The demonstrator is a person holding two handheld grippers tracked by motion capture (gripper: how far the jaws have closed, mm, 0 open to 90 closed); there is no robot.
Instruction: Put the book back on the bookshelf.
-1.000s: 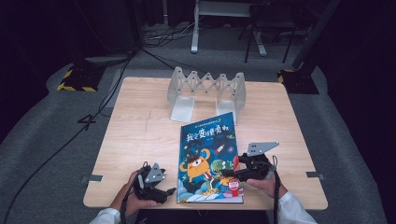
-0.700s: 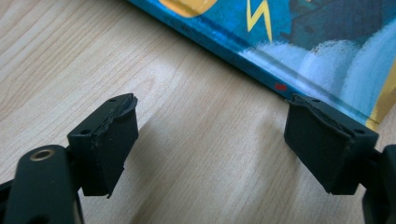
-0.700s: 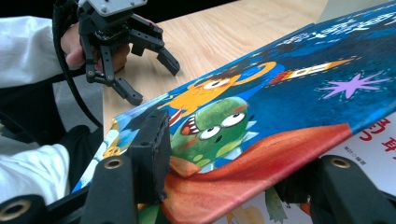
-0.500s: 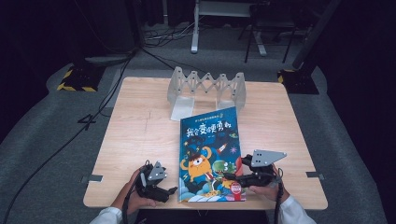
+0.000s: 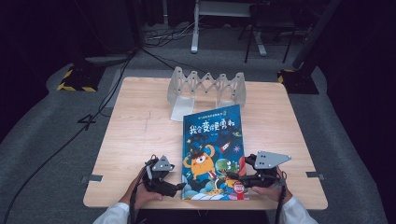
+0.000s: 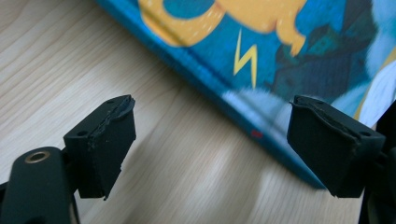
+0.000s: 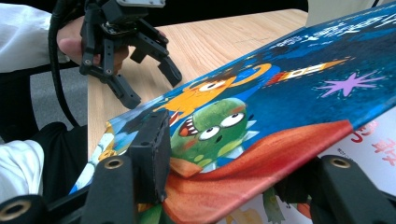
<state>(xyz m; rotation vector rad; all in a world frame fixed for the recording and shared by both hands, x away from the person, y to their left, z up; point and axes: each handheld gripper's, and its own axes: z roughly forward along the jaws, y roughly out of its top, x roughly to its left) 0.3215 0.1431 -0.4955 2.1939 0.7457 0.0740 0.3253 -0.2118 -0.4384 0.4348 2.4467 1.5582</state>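
A blue picture book [image 5: 210, 140] with cartoon monsters lies on the wooden table [image 5: 135, 135], its bottom edge toward the person. My right gripper [image 5: 233, 179] is shut on the cover's lower right edge. In the right gripper view the cover [image 7: 280, 93] runs tilted between the jaws, raised off the white page [image 7: 369, 140] below. My left gripper [image 5: 175, 186] stands open just left of the book's lower left corner. In the left gripper view its jaws [image 6: 210, 140] straddle bare wood, with the book's spine edge [image 6: 261, 135] close to the right fingertip. The left gripper [image 7: 154, 88] also appears in the right gripper view.
A grey accordion-style rack [image 5: 205, 86] stands at the back of the table, with a white sheet [image 5: 181, 109] at its foot. Both hands rest near the table's front edge [image 5: 140, 205]. Cables trail over the grey floor [image 5: 56, 154] to the left.
My left gripper has slid right, closer to the book's lower left corner. My right gripper has shifted slightly down and right while holding the cover.
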